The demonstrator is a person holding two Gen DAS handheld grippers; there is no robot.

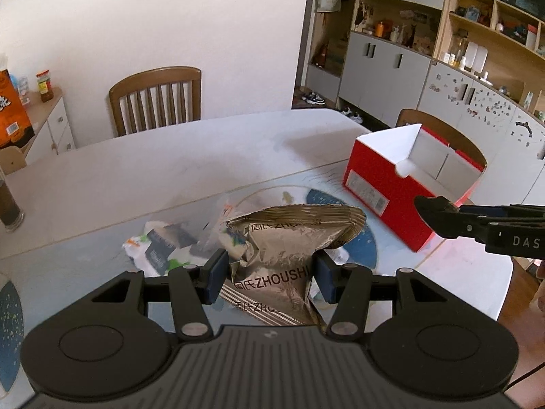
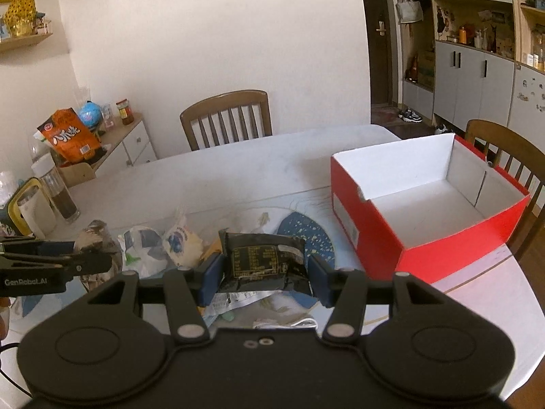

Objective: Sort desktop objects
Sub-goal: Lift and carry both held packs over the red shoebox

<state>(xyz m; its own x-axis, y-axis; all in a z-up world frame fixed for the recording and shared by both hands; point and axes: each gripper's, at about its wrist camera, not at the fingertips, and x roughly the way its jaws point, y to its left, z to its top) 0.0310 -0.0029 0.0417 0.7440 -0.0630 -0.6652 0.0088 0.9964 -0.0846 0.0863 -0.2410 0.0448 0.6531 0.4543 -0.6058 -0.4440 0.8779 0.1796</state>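
- The left tool (image 1: 269,277) is clenched on a crumpled gold snack packet (image 1: 286,238) printed ZHOUSHI, held at lower centre of the left wrist view, above the counter (image 1: 136,170).
- The right tool (image 2: 265,277) grips a black packet (image 2: 262,260) with a printed label, at lower centre of the right wrist view.
- Behind and below both packets a heap of loose wrappers (image 2: 160,245) lies on the counter, partly over a blue speckled mat (image 2: 306,235).
- The red box (image 2: 425,204), at centre right of the right wrist view, stands open-topped; its white inside shows nothing in it.
- The box sits near the counter's right edge, with a wooden chair (image 2: 507,156) just behind it.
- The far half of the counter is bare up to a second chair (image 2: 228,119) at its back edge.
- A bottle (image 2: 58,191) with dark contents stands at the counter's left edge.
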